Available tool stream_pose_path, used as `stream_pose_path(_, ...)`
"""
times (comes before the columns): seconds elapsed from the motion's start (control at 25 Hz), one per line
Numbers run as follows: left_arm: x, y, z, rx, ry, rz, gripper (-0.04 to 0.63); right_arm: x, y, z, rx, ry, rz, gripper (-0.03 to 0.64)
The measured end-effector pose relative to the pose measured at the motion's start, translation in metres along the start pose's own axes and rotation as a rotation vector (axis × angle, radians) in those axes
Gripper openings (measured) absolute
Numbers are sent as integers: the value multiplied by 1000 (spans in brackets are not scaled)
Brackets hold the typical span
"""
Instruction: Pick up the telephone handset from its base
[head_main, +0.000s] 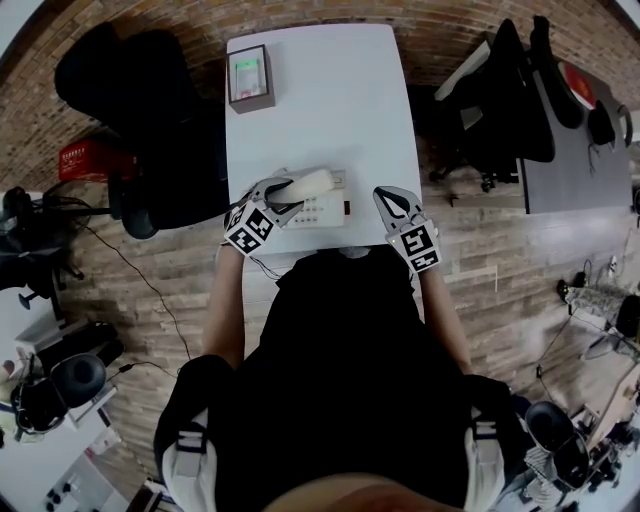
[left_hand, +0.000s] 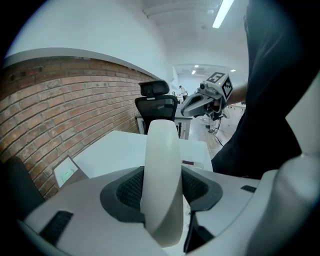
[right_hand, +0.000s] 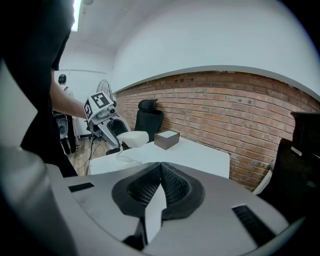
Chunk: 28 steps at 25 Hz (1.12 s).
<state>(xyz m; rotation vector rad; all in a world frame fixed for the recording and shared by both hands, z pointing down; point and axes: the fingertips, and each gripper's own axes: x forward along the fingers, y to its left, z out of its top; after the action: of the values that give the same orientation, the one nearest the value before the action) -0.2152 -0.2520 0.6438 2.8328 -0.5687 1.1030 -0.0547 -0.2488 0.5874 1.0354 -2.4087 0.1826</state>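
Person (head_main: 340, 380): black top, stood at near edge of tabletop (head_main: 340, 110).
Left gripper (head_main: 283, 192): clamped across middle of handset (head_main: 312, 183).
Handset: held above base (head_main: 325, 210), cord (right_hand: 125, 159) hanging under it.
Base: near edge, about midway along.
Right gripper (head_main: 392, 197): jaws pressed together, nothing held, just right of base.
Box (head_main: 250, 77): far left corner.

The telephone handset (left_hand: 162, 185) was seen as smooth, faintly glossy cream plastic, the table (head_main: 330, 110) as matt white, the wall (left_hand: 55, 110) as rough brick, the floor (head_main: 520, 250) as wood planking.
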Motion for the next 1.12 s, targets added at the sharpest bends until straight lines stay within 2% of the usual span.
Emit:
stream_pose_path(0.56, -26, 11, 28, -125, -165, 21, 221, 5, 1, 3, -6, 6, 12, -2)
stream_pose_path(0.88, -37, 11, 37, -139, -198, 23, 221, 5, 0, 2, -9, 12, 12, -2)
stream_pose_path(1.12, -40, 9, 37, -135, -184, 32, 221, 3, 1, -1, -6, 15, 16, -2)
